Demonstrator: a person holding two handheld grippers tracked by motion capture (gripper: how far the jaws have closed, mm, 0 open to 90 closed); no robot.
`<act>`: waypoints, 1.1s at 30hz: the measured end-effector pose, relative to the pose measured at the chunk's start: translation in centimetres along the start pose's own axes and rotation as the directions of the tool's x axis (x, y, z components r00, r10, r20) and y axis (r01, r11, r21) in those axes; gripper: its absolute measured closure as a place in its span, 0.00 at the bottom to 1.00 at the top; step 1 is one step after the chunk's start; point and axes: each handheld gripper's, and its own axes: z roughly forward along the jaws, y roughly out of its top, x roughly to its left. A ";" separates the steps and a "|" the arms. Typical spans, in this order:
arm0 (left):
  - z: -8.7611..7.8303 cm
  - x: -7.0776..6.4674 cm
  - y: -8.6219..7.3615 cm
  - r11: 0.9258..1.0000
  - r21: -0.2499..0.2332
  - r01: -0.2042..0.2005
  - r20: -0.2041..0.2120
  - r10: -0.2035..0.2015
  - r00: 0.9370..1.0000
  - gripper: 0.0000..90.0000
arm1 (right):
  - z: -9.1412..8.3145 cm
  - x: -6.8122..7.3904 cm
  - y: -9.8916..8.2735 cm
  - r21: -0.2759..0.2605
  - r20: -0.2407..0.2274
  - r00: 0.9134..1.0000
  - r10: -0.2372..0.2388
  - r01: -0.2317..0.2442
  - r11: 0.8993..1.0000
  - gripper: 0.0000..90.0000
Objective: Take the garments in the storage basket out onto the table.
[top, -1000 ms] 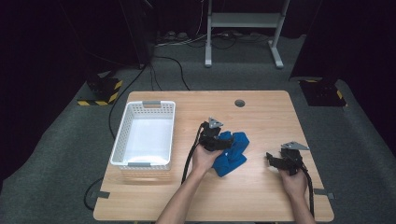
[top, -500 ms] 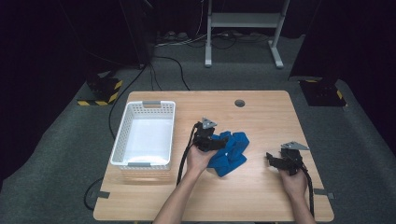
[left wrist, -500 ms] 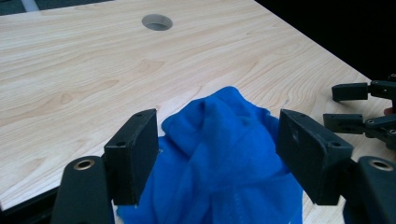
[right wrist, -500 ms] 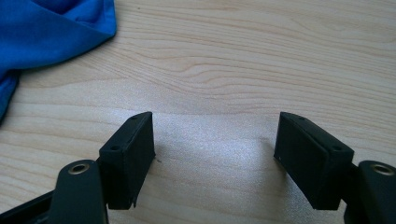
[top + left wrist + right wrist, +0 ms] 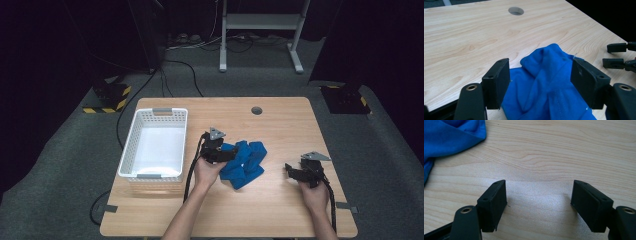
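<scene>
Showing bright blue against pale wood and black.

Lying crumpled in plain, unpatterned bright blue, darker in the folds: the cloth [image 5: 244, 161]. Running under it in light honey-tan wood with fine wavy brown grain lines: the table [image 5: 280, 125]. Sitting at the left in white plastic with a lattice of small holes and pale grey handles: the basket [image 5: 131, 145]. Appearing matte black with brass-coloured screw rings and a grey three-cornered plate on top: the left gripper [image 5: 540, 80] and the right gripper [image 5: 539, 202]. Spreading around the table in speckled dark grey: the floor [image 5: 65, 150]. Lying on it in yellow and black diagonal stripes: the tape [image 5: 106, 108].
</scene>
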 end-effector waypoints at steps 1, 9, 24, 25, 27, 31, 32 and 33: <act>-0.2 0.1 -0.1 1.000 -0.001 0.000 -0.004 0.000 1.000 0.37 | 0.0 0.0 0.0 0.000 0.000 1.000 0.000 0.000 1.000 0.32; -1.0 0.4 -0.7 1.000 -0.004 -0.003 -0.019 0.003 1.000 0.38 | 0.0 0.0 0.0 0.000 0.000 1.000 0.000 0.000 1.000 0.32; -1.9 0.8 -1.9 1.000 -0.011 0.015 -0.032 -0.015 0.999 0.39 | 0.0 0.0 0.0 0.000 0.001 1.000 0.000 0.000 1.000 0.32; -1.9 0.8 -2.0 1.000 -0.009 0.014 -0.032 -0.014 0.999 0.39 | 0.0 0.0 0.0 0.000 0.001 1.000 -0.001 0.001 1.000 0.32; -1.9 0.8 -2.2 1.000 -0.003 0.015 -0.032 -0.015 0.999 0.39 | 0.0 0.0 0.0 0.000 0.001 1.000 0.000 0.000 1.000 0.32; -1.9 1.0 -2.6 1.000 0.005 0.031 -0.030 -0.031 0.999 0.39 | 0.0 0.0 0.0 0.000 0.001 1.000 0.000 0.000 1.000 0.32; -1.9 1.0 -2.7 1.000 0.006 0.028 -0.031 -0.028 0.999 0.39 | 0.0 0.0 0.0 0.000 0.001 1.000 0.000 0.000 1.000 0.32; -1.9 0.9 -2.7 1.000 0.004 0.029 -0.034 -0.028 0.999 0.39 | 0.0 0.0 0.0 0.000 0.001 1.000 0.000 0.000 1.000 0.32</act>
